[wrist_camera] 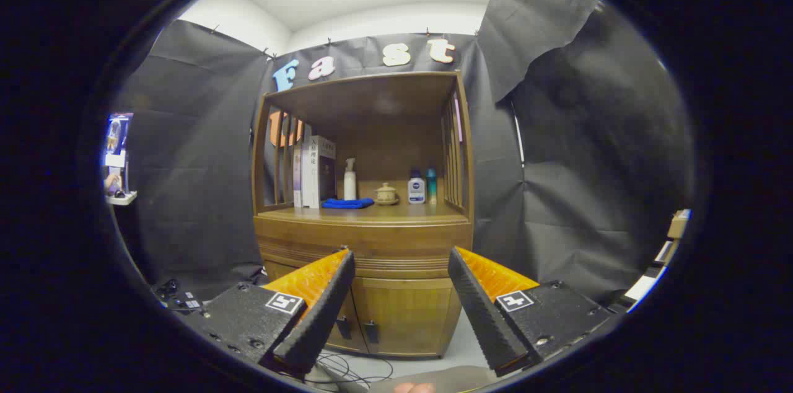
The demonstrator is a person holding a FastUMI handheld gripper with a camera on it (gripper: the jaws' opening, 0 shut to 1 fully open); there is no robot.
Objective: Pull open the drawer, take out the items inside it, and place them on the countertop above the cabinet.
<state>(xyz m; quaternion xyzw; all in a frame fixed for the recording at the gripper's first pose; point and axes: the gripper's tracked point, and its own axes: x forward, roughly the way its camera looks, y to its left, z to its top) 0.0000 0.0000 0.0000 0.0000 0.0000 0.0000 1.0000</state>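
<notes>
The gripper (401, 256) hangs in the air with its 2 fingers (322, 312) spread wide, nothing between them, aimed at the front of a wooden cabinet (365, 132). Low down between the fingers show the cabinet's 2 doors (396, 318), each with a small dark handle, and loose cables (359, 371) on the floor in front.

Just above the fingertips runs the drawer (365, 248), a wide ribbed band under the countertop (365, 214). It is shut, so what lies inside is hidden, and the task looks to be at its very start. No handle on the drawer front can be made out from here. Judging by this, the step in hand is the approach: bring the fingers up level with the band, centre them across its width, find a lip or underside edge to hook, and pull straight back so the drawer does not rack sideways. Keep clear of the doors below.

On the countertop lie a blue cloth (347, 203), a small lidded jar (386, 194), a white pump bottle (350, 181), a white bottle (416, 188) with a round dark label, a teal bottle (431, 185), and upright books (317, 171) at the far left. The spines carry print too small to read. Bare wood at the front edge leaves room for the drawer's contents.
</notes>
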